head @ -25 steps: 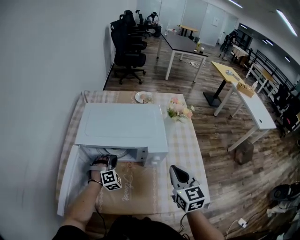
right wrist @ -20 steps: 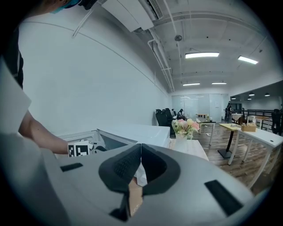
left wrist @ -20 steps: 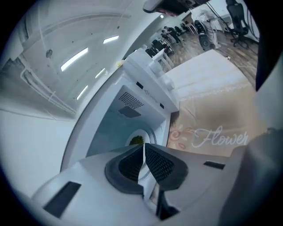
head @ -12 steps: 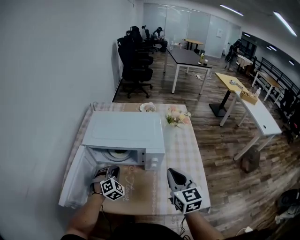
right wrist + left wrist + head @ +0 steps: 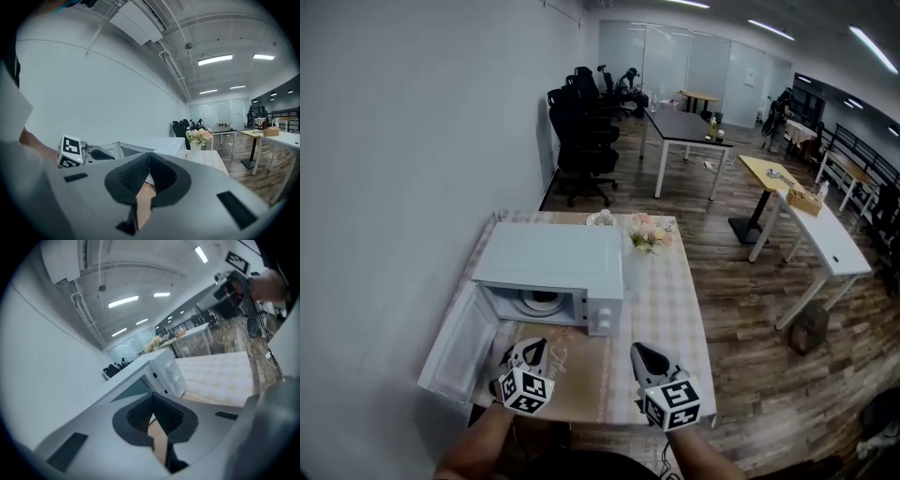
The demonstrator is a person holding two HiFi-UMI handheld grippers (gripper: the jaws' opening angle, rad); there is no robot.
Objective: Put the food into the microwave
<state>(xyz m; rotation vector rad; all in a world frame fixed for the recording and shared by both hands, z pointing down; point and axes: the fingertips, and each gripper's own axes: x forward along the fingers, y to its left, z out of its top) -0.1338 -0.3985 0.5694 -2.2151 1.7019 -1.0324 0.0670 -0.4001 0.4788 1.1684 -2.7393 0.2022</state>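
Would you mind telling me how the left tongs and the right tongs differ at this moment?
The left tongs hover before the open microwave; the right tongs hover further right, past its control panel. The left tongs are tilted sideways; the right tongs are level. Both are shut and empty.

**A:** ok so what are the arms actually doing here?

**B:** both low and close to the body. The left forearm [image 5: 473,442] and right forearm [image 5: 701,461] reach forward. The left gripper [image 5: 532,347] and right gripper [image 5: 638,350] are side by side, apart, noses pointing ahead.

**A:** jaws?

**B:** pressed together on both, nothing between them.
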